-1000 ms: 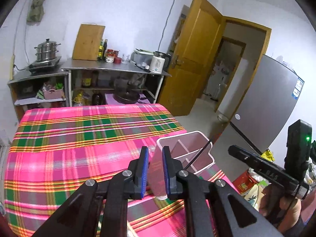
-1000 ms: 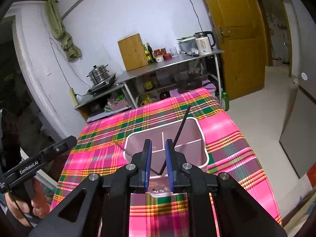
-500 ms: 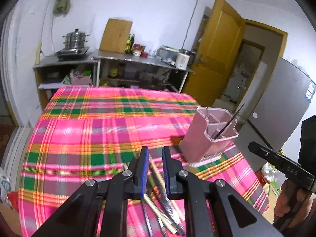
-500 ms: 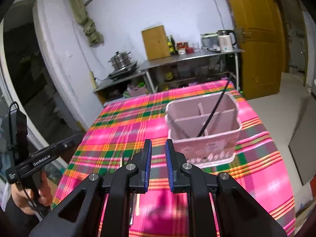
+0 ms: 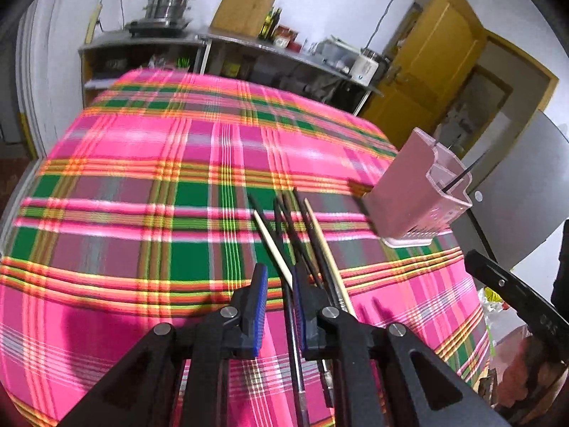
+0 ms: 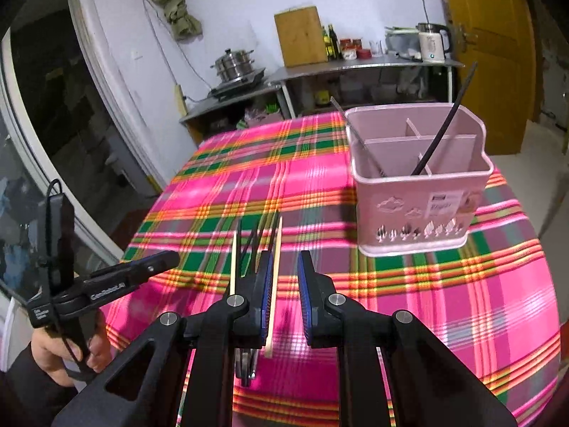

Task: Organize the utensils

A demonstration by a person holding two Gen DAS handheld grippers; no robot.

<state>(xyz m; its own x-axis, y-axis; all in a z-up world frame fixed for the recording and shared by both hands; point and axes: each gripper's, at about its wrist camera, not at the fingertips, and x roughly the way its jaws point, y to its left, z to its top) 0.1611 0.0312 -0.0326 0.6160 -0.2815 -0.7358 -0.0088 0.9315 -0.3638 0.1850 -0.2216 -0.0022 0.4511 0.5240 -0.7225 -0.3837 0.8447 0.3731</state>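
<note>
While both grippers hang over the chopsticks (image 5: 302, 245) at lower centre:
Left gripper (image 5: 279, 306): fingers narrowly apart, empty.
Right gripper (image 6: 286, 299): likewise.
Tip: straddle one stick, clamp, lift toward holder (image 6: 419, 192), right of frame.

Pink caddy (image 6: 416, 192), loose chopsticks (image 6: 254, 245), possibly untouched

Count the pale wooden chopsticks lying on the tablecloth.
2. One pale chopstick lies left of the dark chopsticks, the other right; fingers may hide more.

Near ends of chopsticks (image 5: 313, 249) ran hidden under left gripper (image 5: 279, 284); holder (image 6: 416, 178) contents partly obscured.
</note>
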